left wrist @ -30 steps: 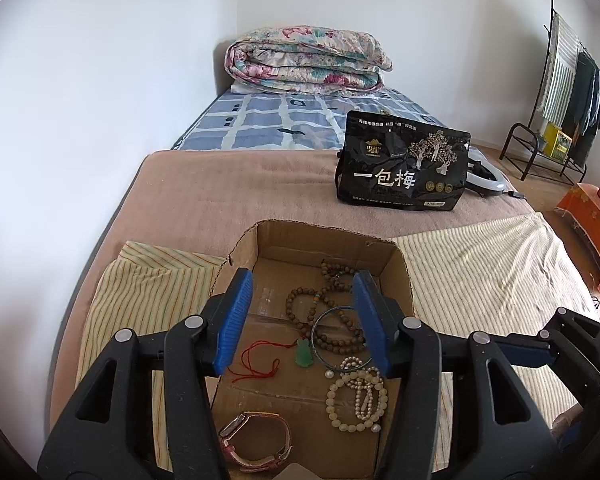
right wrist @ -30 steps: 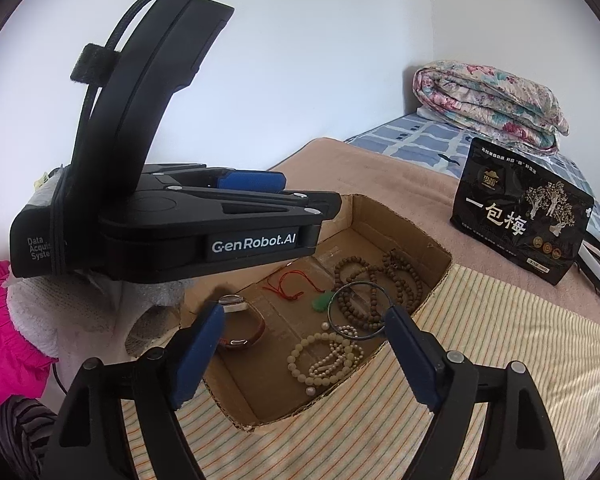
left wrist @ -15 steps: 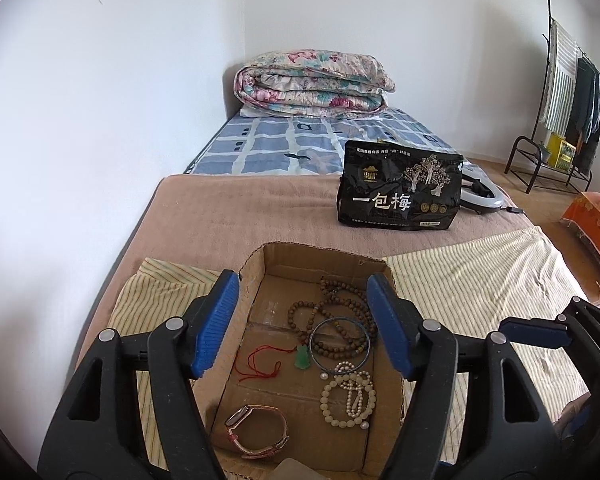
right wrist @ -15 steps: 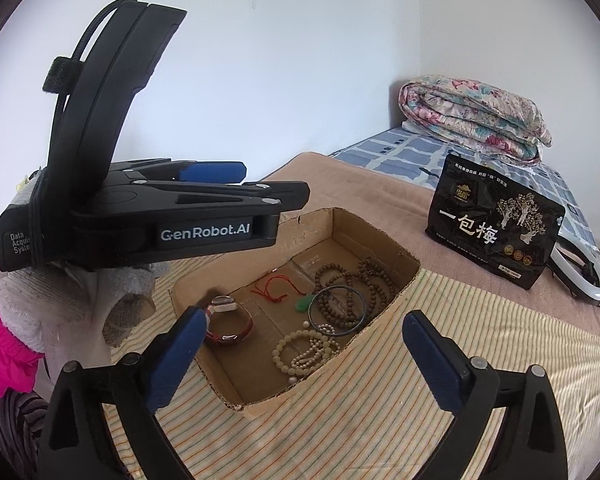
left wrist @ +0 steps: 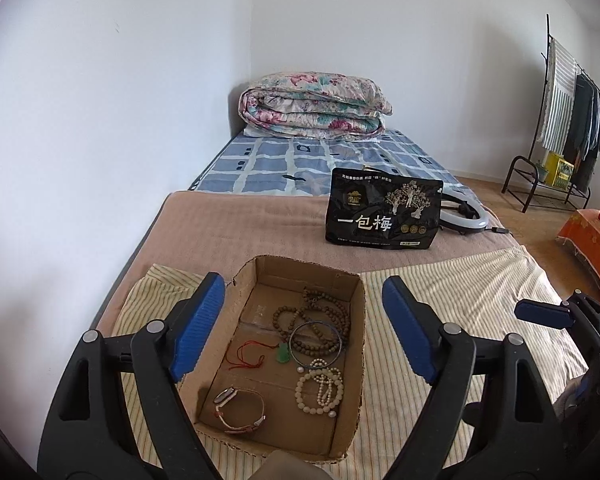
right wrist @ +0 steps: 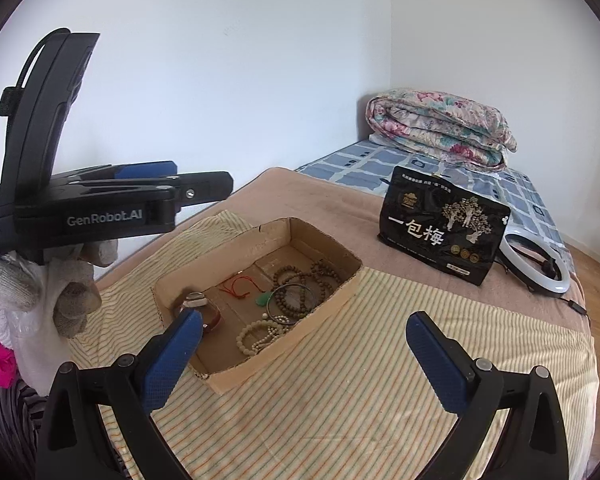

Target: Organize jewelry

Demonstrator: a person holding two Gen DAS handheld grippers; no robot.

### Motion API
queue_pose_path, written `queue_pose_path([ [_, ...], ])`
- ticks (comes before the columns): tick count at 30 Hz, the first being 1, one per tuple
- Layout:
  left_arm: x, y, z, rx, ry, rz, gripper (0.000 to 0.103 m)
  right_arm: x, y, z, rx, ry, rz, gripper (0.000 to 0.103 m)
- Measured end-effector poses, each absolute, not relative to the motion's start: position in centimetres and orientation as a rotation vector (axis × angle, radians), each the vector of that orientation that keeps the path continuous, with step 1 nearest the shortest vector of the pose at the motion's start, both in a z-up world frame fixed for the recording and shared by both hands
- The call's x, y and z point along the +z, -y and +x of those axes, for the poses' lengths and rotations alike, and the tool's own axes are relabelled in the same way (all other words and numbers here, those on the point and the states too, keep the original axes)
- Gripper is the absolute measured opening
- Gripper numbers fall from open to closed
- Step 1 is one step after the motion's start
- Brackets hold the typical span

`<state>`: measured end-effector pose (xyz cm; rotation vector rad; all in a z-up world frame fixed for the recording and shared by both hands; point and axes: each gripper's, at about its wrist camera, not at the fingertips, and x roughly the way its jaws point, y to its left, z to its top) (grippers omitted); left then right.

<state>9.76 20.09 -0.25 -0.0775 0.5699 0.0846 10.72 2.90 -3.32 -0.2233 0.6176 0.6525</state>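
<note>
While both grippers hang above the bed, neither one has anything in it: the left gripper [left wrist: 304,328] has its blue pads spread wide and empty over the cardboard box [left wrist: 256,276], and the right gripper [right wrist: 304,360] is just as wide open, also holding nothing, sitting over the striped cloth [right wrist: 340,400] at the box's near corner. All the jewelry is inside that shallow box, lying flat on the bottom. From the left wrist view you get brown bead strands [left wrist: 320,316] piled toward the far end, a thin dark bangle [left wrist: 315,345] lying over them, a green pendant on a red cord [left wrist: 282,355] just left of the bangle, cream bead bracelets [left wrist: 320,389] nearer the camera on the right side, and a pink-strapped watch [left wrist: 240,409] in the near left part. The box sits on the striped cloth, which is spread over a tan blanket [left wrist: 240,232]. Further back on the blanket stands a black bag with Chinese lettering [left wrist: 383,214], with a white ring light [right wrist: 540,268] just beside it, partly behind. A folded floral quilt [left wrist: 314,106] sits at the far end of the bed against the wall, and a clothes rack [left wrist: 568,120] stands off to the right.
</note>
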Motion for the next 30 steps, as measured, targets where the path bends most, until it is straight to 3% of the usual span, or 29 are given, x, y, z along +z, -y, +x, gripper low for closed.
queue_pose_path([
  [14, 1.3, -17.0, 5.7, 0.173, -0.558, -0.016, 0.103, -2.2, 2.0, 10.1, 0.546, -0.594, -0.202, 0.103],
  [30, -0.6, -15.1, 4.2, 0.135, -0.621, -0.008, 0.103, -3.7, 4.1, 11.5, 0.467, -0.619, -0.170, 0.103],
])
